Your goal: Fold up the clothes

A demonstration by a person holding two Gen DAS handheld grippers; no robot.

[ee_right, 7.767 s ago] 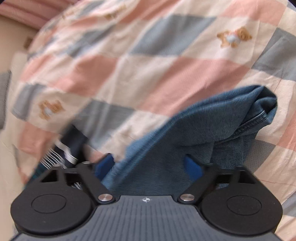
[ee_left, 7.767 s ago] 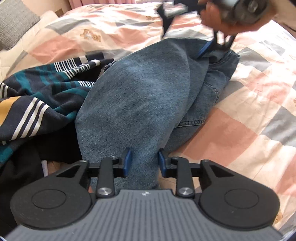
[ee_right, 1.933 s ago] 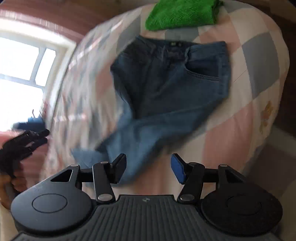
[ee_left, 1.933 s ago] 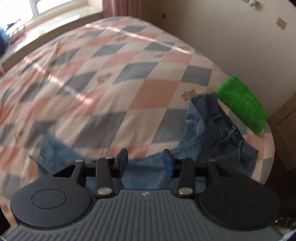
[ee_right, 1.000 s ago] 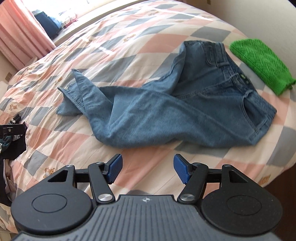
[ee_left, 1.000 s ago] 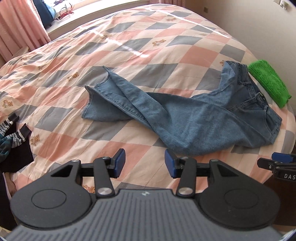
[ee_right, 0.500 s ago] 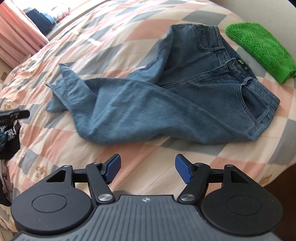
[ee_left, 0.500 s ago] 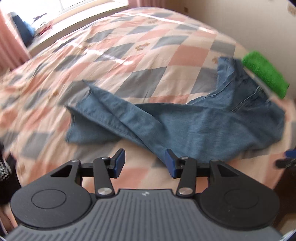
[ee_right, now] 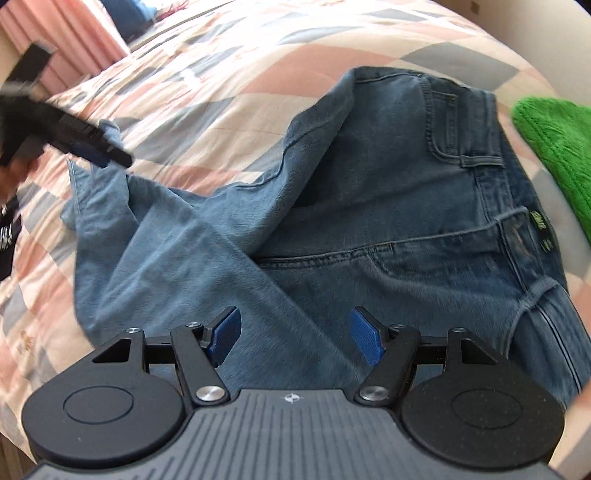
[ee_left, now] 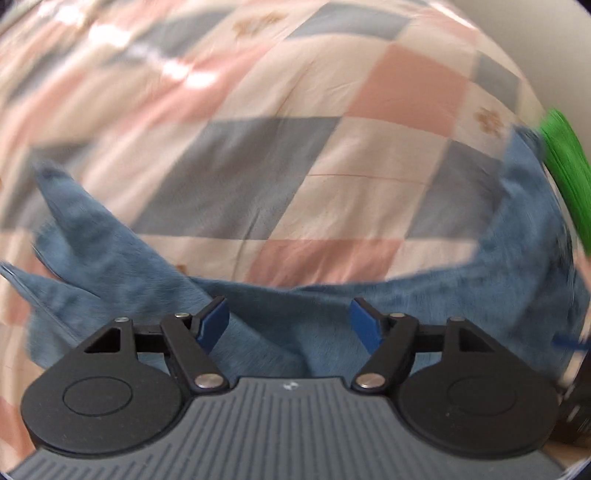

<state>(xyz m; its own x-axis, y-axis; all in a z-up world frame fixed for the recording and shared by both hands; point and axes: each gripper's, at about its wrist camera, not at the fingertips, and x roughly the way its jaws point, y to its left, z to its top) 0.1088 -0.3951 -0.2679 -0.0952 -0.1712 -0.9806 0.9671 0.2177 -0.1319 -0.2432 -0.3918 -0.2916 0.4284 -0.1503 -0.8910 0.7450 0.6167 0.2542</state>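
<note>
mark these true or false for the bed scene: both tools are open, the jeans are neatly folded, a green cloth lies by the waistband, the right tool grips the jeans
1. Both tools are open: true. The left tool and right tool both have spread jaws.
2. The jeans are neatly folded: false. They lie spread and rumpled on the quilt.
3. A green cloth lies by the waistband: true.
4. The right tool grips the jeans: false. It is above them, open, holding nothing.

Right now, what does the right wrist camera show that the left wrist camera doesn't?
Only the right wrist view shows the jeans' waistband, back pocket seams, the pink curtain and the left gripper near a leg hem. Only the left wrist view, which is blurred, shows the left gripper's own open blue pads. Both show the jeans, checked bedspread and green knit.
</note>
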